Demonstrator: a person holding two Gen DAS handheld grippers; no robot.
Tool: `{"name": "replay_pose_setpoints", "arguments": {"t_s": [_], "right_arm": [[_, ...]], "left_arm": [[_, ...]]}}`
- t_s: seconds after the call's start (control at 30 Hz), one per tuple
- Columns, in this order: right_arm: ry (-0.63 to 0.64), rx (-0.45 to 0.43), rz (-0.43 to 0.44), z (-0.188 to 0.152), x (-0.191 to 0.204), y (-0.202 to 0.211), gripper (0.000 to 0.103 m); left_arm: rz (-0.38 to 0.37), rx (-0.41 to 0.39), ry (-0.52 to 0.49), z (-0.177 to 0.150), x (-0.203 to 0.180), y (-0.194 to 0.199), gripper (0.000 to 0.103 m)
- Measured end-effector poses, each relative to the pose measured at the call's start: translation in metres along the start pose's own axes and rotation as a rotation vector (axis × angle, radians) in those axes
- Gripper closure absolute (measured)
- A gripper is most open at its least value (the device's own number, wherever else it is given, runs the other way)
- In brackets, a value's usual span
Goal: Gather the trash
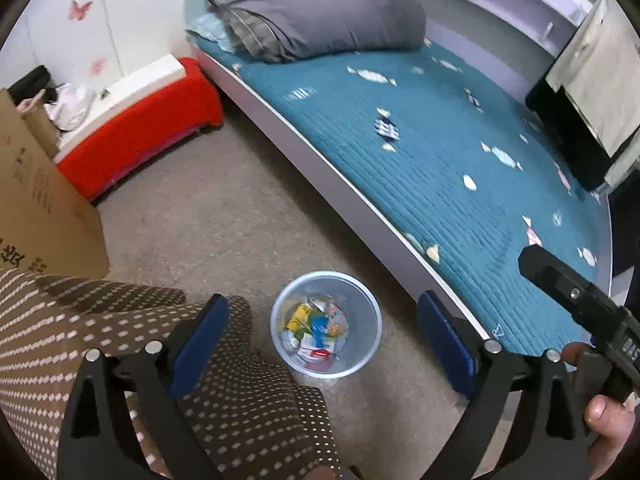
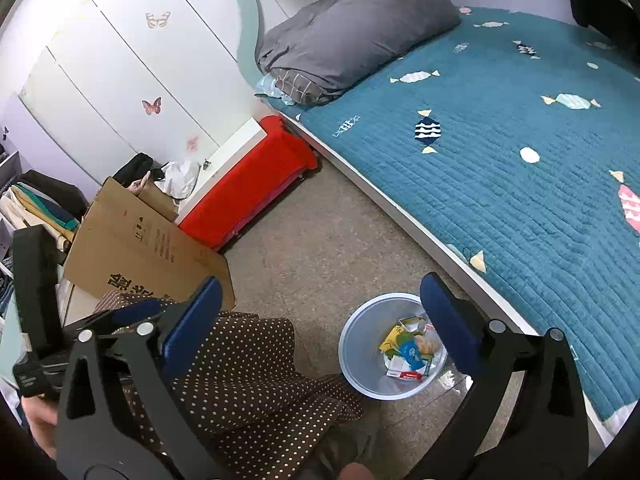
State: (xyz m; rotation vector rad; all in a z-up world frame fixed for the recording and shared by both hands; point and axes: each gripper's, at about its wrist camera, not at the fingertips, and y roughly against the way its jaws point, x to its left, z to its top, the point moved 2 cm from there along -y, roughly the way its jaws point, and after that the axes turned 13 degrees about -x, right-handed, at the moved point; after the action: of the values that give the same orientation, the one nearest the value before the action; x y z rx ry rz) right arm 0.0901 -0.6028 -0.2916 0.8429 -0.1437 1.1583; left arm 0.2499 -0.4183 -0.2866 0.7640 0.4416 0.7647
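Jaws wide, empty, w/ round translucent plastic bin [image 1: 326,364] below.

Trash-filled bin [image 2: 360,360] beside teal bed [image 2: 520,200]

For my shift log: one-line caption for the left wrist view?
Left gripper, jaws open and empty, above a clear bin of wrappers on the floor beside the teal bed.

A home bedroom: a low bed with a teal quilted candy-print cover [image 2: 500,168], a folded grey duvet [image 2: 352,36], and white wardrobe doors with butterfly stickers [image 2: 120,68]
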Motion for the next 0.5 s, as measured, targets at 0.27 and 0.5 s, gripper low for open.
{"name": "replay_pose_setpoints", "arguments": {"t_s": [0.27, 0.5], "right_arm": [[0.073, -0.034, -0.012, 0.000, 0.051, 0.038, 0.006], [0.175, -0.060, 0.026, 0.000, 0.115, 0.086, 0.006]], "left_arm": [[0.085, -0.163, -0.007, -0.004, 0.011, 0.085, 0.009], [0.216, -0.356, 0.004, -0.017, 0.025, 0.185, 0.008]]}}
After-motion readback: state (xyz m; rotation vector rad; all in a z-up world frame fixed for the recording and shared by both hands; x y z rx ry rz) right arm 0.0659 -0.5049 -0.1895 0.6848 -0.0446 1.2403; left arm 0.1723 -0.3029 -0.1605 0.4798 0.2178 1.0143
